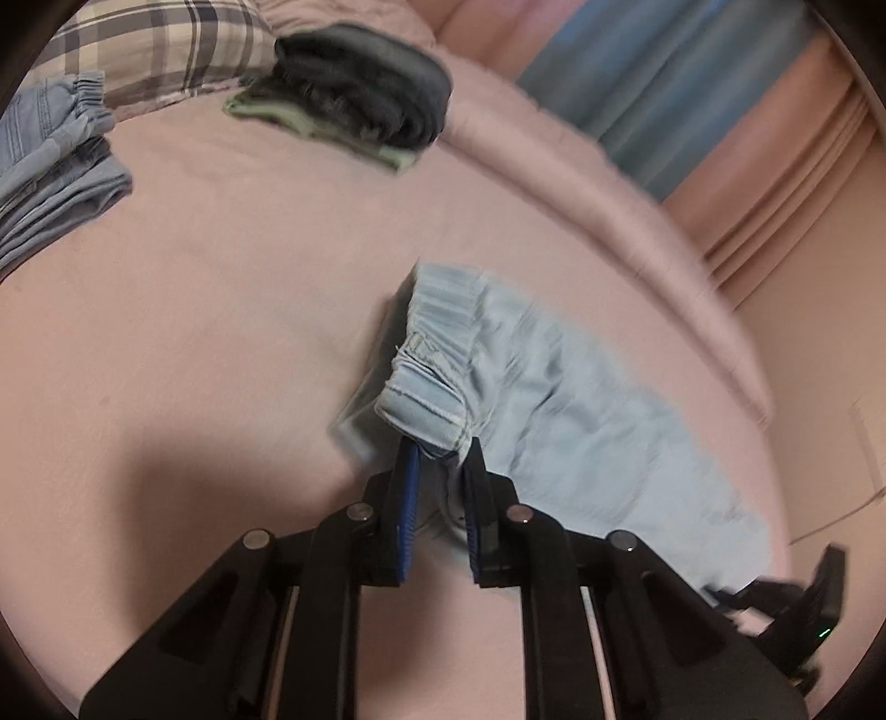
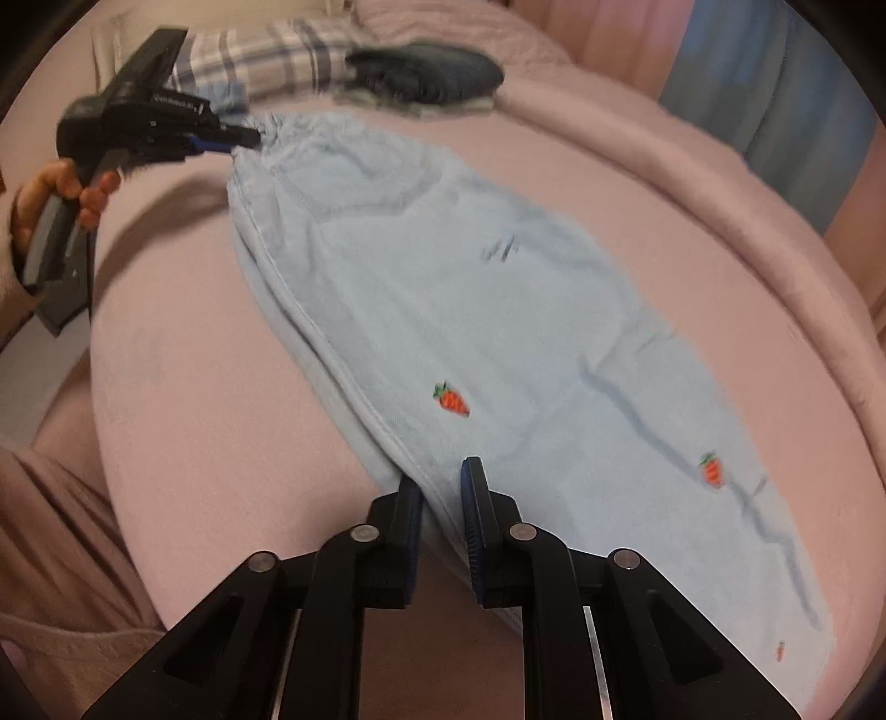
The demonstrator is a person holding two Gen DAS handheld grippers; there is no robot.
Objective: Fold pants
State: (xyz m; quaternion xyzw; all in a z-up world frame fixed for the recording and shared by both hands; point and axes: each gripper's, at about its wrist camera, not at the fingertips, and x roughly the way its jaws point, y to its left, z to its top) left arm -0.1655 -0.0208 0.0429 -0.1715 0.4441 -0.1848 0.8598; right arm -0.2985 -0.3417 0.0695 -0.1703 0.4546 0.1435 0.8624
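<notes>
Light blue pants point(image 2: 470, 310) with small carrot prints lie stretched along the pink bed point(image 2: 194, 387). My left gripper point(image 1: 441, 451) is shut on the elastic waistband point(image 1: 426, 404), which bunches between the blue pads. From the right wrist view, that left gripper point(image 2: 243, 138) pinches the far waistband corner, held by a hand point(image 2: 61, 188). My right gripper point(image 2: 441, 479) is shut on the near seam edge of the pants leg. In the left wrist view, part of the right gripper point(image 1: 803, 598) shows at the lower right, its fingertips hidden behind the fabric.
A dark folded garment pile point(image 1: 365, 94) on a greenish piece sits at the far side of the bed. Folded blue denim point(image 1: 55, 166) lies at the left, beside a plaid pillow point(image 1: 166, 50). A blue curtain point(image 1: 664, 83) hangs beyond the bed's right edge.
</notes>
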